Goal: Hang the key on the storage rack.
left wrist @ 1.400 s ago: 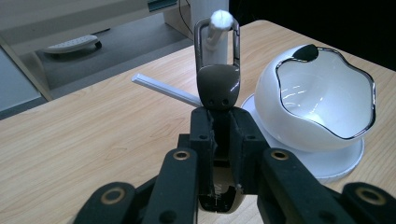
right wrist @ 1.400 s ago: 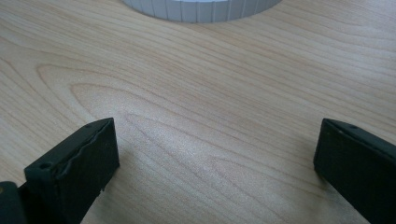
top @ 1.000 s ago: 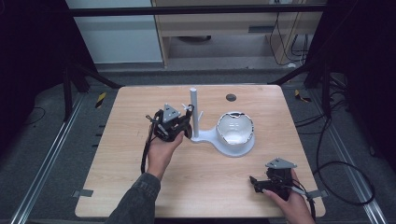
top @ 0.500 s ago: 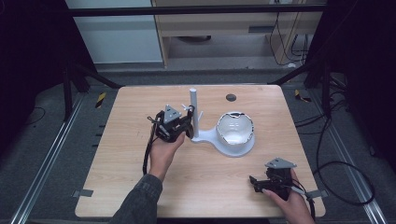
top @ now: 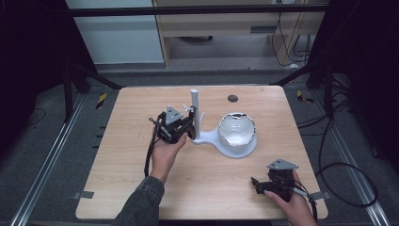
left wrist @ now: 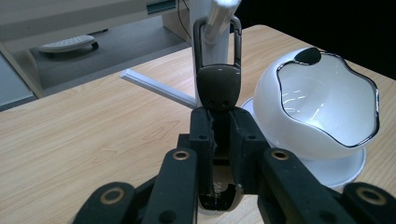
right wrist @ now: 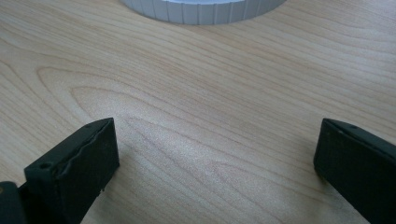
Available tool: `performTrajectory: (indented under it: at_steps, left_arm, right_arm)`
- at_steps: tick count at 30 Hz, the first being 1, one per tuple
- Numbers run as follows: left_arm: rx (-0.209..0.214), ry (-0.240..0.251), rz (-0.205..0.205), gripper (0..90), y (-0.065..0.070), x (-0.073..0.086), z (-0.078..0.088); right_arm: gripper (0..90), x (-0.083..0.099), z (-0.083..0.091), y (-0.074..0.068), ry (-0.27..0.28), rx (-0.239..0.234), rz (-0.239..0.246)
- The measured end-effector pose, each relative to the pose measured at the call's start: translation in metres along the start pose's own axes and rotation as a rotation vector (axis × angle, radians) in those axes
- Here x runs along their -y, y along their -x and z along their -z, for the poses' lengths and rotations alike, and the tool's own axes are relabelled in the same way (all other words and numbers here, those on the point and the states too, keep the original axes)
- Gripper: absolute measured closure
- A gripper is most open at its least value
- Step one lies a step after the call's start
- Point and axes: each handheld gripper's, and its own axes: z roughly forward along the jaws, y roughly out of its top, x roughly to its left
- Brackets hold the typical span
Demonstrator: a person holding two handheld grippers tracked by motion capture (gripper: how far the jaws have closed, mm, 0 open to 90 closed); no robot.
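While pinched by left gripper, black key fob, loop on stand peg.

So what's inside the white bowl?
The white bowl looks empty: only shiny white inside, with light glints. Its near wall hides the very bottom in the left gripper view, but the high view shows nothing inside either.

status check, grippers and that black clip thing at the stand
Left gripper shut on black clip, its loop over stand peg. Right gripper open, above bare table. White bowl beside, clear.
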Motion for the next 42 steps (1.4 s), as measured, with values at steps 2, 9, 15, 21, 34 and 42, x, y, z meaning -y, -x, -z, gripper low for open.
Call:
performTrajectory:
  at_steps: [2, 9, 15, 21, 34, 42]
  left_arm:
    - [0.002, -0.003, 0.002, 79.9, 0.0, 0.0, 0.0]
    - [0.011, -0.01, -0.003, 79.4, -0.001, 0.0, 0.003]
    - [0.024, -0.009, 0.016, 79.4, -0.004, 0.002, 0.001]
    - [0.03, -0.013, 0.002, 78.1, -0.002, 0.001, 0.002]
    - [0.021, -0.059, -0.083, 48.5, 0.008, 0.013, 0.026]
    - [0.09, -0.108, -0.091, 17.5, 0.013, 0.017, 0.033]
  right_arm:
    - [0.4, 0.0, 0.0, 0.0, -0.001, 0.001, 0.0]
    - [0.4, 0.0, 0.0, 0.0, 0.0, 0.0, 0.0]
    - [0.4, 0.0, 0.0, 0.0, -0.001, -0.001, -0.005]
    - [0.4, 0.0, 0.0, 0.0, -0.002, -0.004, -0.006]
    - [0.4, -0.001, -0.001, 0.0, 0.0, 0.002, 0.002]
    - [0.4, -0.001, 0.0, -0.001, -0.001, 0.0, -0.004]
